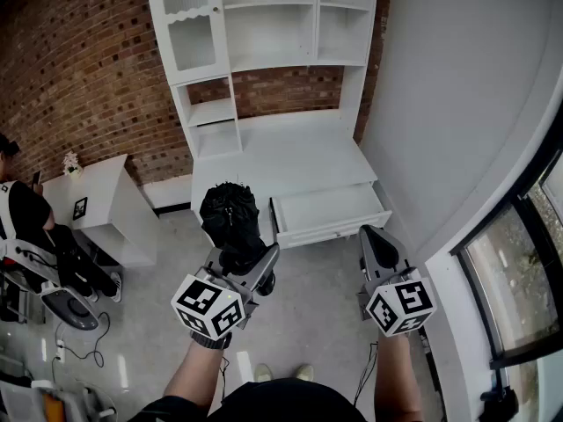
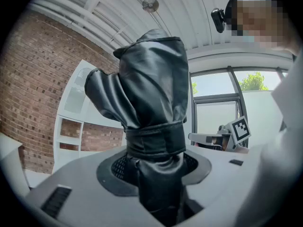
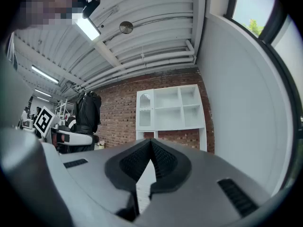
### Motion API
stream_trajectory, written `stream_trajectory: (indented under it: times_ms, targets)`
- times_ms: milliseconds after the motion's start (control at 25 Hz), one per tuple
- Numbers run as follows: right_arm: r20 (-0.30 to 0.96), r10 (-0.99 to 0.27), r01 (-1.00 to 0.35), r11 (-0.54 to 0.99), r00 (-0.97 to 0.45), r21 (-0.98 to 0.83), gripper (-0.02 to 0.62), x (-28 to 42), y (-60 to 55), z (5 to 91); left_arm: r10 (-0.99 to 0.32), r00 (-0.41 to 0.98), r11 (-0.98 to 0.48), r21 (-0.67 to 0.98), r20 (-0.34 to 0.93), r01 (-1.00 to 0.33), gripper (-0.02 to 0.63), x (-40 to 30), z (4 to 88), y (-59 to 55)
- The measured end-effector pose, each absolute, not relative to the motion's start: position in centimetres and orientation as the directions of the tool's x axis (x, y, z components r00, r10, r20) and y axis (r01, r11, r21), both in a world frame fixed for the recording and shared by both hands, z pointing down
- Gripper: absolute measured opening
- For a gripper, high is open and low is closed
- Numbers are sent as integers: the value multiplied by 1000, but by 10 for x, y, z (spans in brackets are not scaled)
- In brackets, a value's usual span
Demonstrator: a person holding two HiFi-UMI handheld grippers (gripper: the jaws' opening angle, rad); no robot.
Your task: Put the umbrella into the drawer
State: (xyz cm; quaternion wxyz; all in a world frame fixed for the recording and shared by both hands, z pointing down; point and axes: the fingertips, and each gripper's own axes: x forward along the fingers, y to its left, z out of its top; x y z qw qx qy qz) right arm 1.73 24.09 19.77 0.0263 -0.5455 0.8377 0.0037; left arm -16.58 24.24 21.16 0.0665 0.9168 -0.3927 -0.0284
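Note:
A black folded umbrella [image 1: 229, 214] in its sleeve stands upright between the jaws of my left gripper [image 1: 249, 262], which is shut on its lower part. In the left gripper view the umbrella [image 2: 151, 93] fills the middle, with the left gripper [image 2: 154, 167] clamped below its strap. The white drawer [image 1: 334, 229] of the desk is pulled open, ahead and between both grippers. My right gripper [image 1: 380, 240] hangs to the right of the drawer, shut and holding nothing. In the right gripper view its pads meet at the tip of the right gripper [image 3: 151, 148], and the umbrella [image 3: 87, 112] shows at far left.
A white desk with a shelf hutch [image 1: 264, 60] stands against the brick wall. A low white cabinet [image 1: 97, 205] and a seated person [image 1: 22, 209] are at the left. A white wall and a window [image 1: 519, 271] run along the right.

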Motion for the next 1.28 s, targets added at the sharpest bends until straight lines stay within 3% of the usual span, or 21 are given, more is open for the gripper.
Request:
stream_trajectory:
  times_ms: [1280]
  targets:
    - [-79,-902,-899,430,-424,-82,5,98,264,207,-718,696,-689,126,17,-714,209,-89,218,251]
